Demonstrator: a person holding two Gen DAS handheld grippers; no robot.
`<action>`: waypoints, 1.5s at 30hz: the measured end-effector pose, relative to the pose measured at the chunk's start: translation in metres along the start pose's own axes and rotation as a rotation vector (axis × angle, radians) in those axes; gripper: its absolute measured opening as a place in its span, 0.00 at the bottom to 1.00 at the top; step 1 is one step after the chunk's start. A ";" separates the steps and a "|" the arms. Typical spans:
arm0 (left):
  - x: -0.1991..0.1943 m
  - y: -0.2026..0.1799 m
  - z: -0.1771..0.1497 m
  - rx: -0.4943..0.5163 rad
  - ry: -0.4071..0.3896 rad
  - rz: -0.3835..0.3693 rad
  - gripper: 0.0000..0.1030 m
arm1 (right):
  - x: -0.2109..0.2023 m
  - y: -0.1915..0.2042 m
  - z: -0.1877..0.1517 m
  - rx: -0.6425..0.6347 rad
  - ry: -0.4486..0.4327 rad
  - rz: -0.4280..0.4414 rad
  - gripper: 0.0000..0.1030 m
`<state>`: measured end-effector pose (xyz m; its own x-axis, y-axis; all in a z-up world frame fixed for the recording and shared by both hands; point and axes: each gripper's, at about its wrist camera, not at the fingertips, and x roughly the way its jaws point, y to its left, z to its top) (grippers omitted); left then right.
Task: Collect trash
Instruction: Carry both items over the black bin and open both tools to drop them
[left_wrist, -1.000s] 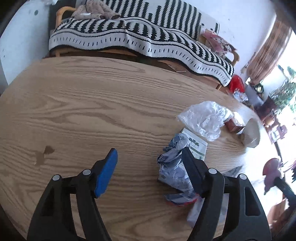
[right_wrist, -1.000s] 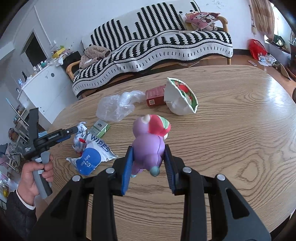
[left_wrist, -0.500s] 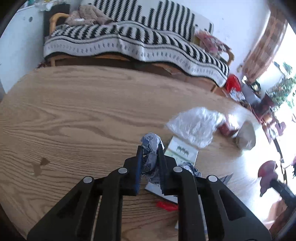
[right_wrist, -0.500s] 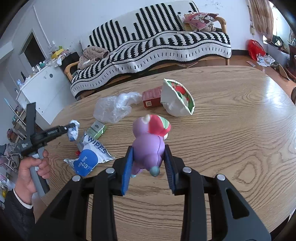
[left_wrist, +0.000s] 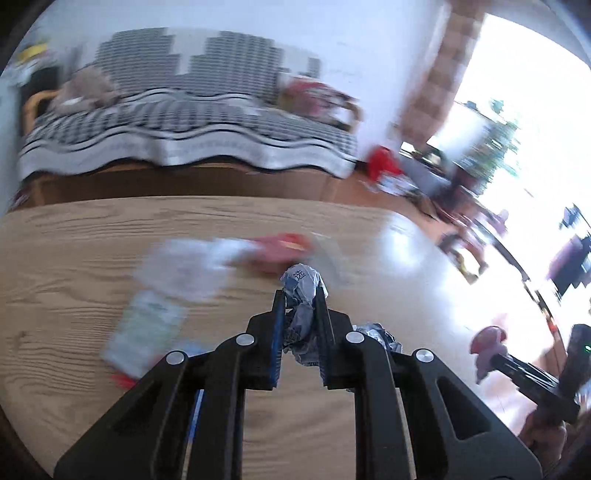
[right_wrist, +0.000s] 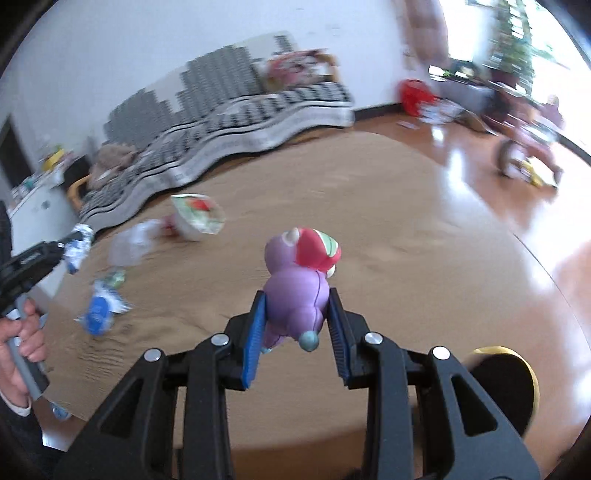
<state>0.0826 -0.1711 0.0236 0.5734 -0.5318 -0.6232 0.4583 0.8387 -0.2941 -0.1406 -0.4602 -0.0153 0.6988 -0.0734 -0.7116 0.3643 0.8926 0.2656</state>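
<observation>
My left gripper (left_wrist: 300, 295) is shut on a crumpled grey-blue wrapper (left_wrist: 303, 284) and holds it above the wooden table (left_wrist: 74, 236). The same wrapper (right_wrist: 78, 248) shows at the left of the right wrist view, in the gripper held by a person's hand (right_wrist: 26, 332). My right gripper (right_wrist: 295, 295) is shut on a purple toy figure with a red and green cap (right_wrist: 299, 280), lifted over the table (right_wrist: 406, 229). On the table lie a clear plastic bag (left_wrist: 181, 266), a red box (left_wrist: 280, 251), a green-white packet (left_wrist: 144, 332), a blue wipes pack (right_wrist: 99, 314) and a paper bowl (right_wrist: 197, 216).
A sofa with a black and white striped cover (left_wrist: 177, 125) stands behind the table. A red bag (right_wrist: 413, 94) and a tricycle (right_wrist: 524, 151) sit on the floor at the right. A dark round container with a gold rim (right_wrist: 506, 387) shows low at the right.
My left gripper shut on the crumpled wrapper and lifted it off the table, swinging right. My right gripper, still holding the toy, also swung right. Both views are now blurred.
</observation>
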 end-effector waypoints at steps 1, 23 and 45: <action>0.005 -0.019 -0.005 0.017 0.013 -0.035 0.14 | -0.008 -0.021 -0.007 0.032 0.005 -0.030 0.32; 0.149 -0.351 -0.233 0.488 0.373 -0.433 0.14 | -0.058 -0.223 -0.097 0.368 0.150 -0.349 0.32; 0.171 -0.366 -0.240 0.478 0.404 -0.469 0.62 | -0.057 -0.239 -0.100 0.398 0.175 -0.353 0.36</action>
<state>-0.1505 -0.5407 -0.1492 -0.0020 -0.6574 -0.7535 0.8869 0.3470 -0.3050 -0.3293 -0.6245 -0.1030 0.3921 -0.2318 -0.8902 0.7853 0.5884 0.1927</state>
